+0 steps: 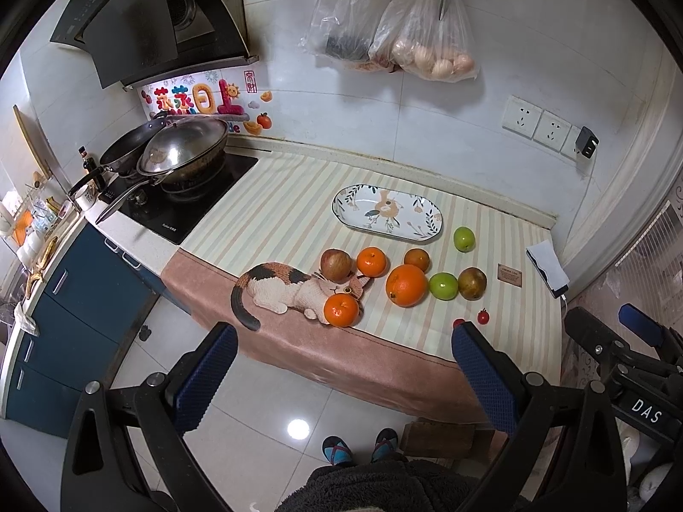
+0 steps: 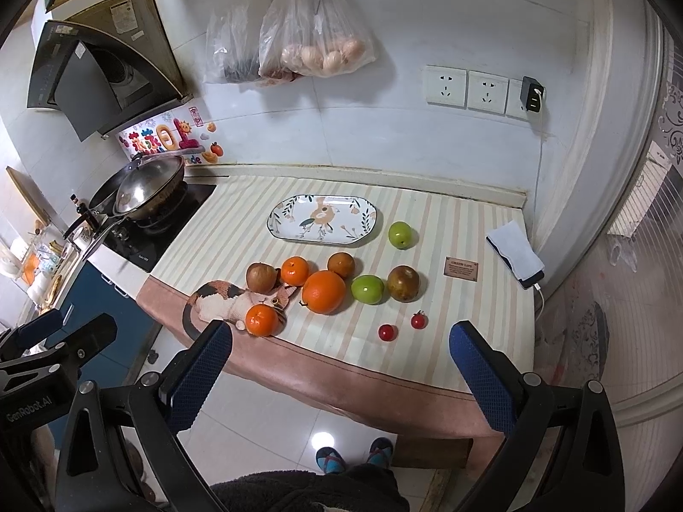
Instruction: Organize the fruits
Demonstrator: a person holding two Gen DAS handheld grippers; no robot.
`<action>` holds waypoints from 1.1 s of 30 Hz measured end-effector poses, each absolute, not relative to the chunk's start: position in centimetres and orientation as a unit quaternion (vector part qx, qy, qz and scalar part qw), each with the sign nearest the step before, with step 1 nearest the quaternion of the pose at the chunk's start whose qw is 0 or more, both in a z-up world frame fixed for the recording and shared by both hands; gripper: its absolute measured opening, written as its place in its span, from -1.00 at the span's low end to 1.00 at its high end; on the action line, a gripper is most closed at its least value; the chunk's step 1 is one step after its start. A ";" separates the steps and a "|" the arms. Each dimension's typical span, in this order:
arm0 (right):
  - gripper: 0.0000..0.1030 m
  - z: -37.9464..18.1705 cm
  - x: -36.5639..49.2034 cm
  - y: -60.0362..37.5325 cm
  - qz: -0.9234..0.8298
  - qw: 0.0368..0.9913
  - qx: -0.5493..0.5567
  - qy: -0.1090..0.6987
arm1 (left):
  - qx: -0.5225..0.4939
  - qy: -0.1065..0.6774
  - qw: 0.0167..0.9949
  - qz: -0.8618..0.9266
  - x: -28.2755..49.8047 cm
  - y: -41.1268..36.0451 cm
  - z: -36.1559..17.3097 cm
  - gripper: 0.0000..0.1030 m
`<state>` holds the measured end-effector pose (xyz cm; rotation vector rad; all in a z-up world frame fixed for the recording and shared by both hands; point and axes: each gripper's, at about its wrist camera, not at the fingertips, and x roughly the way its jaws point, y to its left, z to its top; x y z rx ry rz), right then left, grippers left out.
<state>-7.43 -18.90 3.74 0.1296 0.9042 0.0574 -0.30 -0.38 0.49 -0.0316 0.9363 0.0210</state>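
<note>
Both the left gripper point(image 1: 343, 369) and the right gripper point(image 2: 339, 365) are hovering wide open (holding nothing) before the fruits point(image 2: 323, 291) beside the plate point(image 2: 281, 230).

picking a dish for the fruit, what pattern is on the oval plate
White oval plate, floral print, dark rim; clearest in right wrist view.

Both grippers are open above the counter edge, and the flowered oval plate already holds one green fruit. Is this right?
Not quite. In the right wrist view the plate holds nothing; the nearest green fruit lies on the striped cloth beside it. The left gripper and right gripper are indeed open.
</note>
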 end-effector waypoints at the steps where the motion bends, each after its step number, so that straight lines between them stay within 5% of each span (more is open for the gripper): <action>1: 1.00 3.7 -7.5 -19.0 0.028 0.897 0.063 0.437 | -0.015 0.451 0.892 0.010 -0.3 -0.4 0.5 1.00; 33: 1.00 2.8 -5.6 -21.1 0.036 0.904 0.113 0.410 | -0.021 0.428 0.902 0.047 3.0 1.3 2.6 1.00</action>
